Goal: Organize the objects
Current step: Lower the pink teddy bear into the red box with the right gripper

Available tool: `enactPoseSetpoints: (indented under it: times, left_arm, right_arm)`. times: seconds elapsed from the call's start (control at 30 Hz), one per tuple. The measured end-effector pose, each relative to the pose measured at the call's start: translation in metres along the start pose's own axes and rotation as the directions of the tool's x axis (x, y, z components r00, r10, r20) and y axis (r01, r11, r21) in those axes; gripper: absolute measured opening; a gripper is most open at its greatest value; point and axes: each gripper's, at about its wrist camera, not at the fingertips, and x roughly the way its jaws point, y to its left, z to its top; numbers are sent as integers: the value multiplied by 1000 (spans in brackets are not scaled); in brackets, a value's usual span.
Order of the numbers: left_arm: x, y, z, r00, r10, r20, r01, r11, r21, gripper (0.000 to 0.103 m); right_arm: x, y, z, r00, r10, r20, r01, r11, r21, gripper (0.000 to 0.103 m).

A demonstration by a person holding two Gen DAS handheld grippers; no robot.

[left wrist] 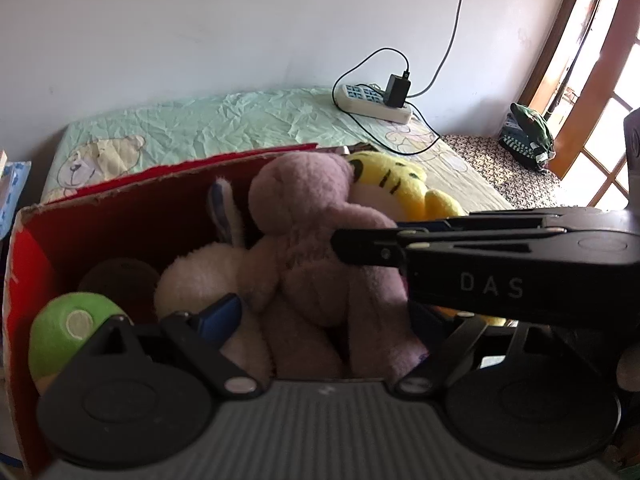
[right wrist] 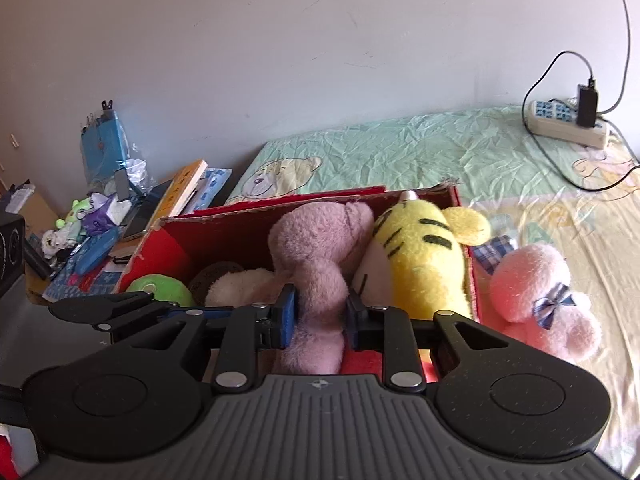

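Several plush toys crowd a red cardboard box (right wrist: 176, 252) on the bed. Mauve teddy bear (right wrist: 316, 256) sits upright near the box's middle; right gripper (right wrist: 320, 312) is clamped on its body, blue pads pressed into the fur on both sides. Left gripper (left wrist: 320, 320) has its jaws apart around the same bear's lower half, whether its pads touch the fur I cannot tell. Yellow striped tiger (right wrist: 420, 264) touches the bear's side. Cream plush (left wrist: 200, 276) and green toy (left wrist: 68, 328) lie at the other end. Pink plush (right wrist: 536, 292) lies outside on the bedsheet (right wrist: 400, 152), just beside the box. Power strip (right wrist: 568, 124) sits by the wall.
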Motion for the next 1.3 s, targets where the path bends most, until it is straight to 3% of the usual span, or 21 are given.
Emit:
enactPoseSetpoints:
  times: [0.23,0.4,0.87,1.3]
  left_arm:
    - [3,-6,-2,999,35,-19,-35,999,15,88]
    - [3,-13,1,996,81,-39,-79,996,30,88]
    - [-2,-25,-2,983,163,-85,-160,986,34,88]
    - [-11,-35,-9,974,218,-61,-216,976,39,88]
  right_arm:
    - [13,15,-3,998,-61,-18,58,993,-105,25]
    - [1,7,-4,1000,-16,-10,15,999,-30,31]
    - [-17,-8,-22,999,34,-2,-33,991,133,30]
    - [-22,-13,-29,999,41,0,-41,984,175,30]
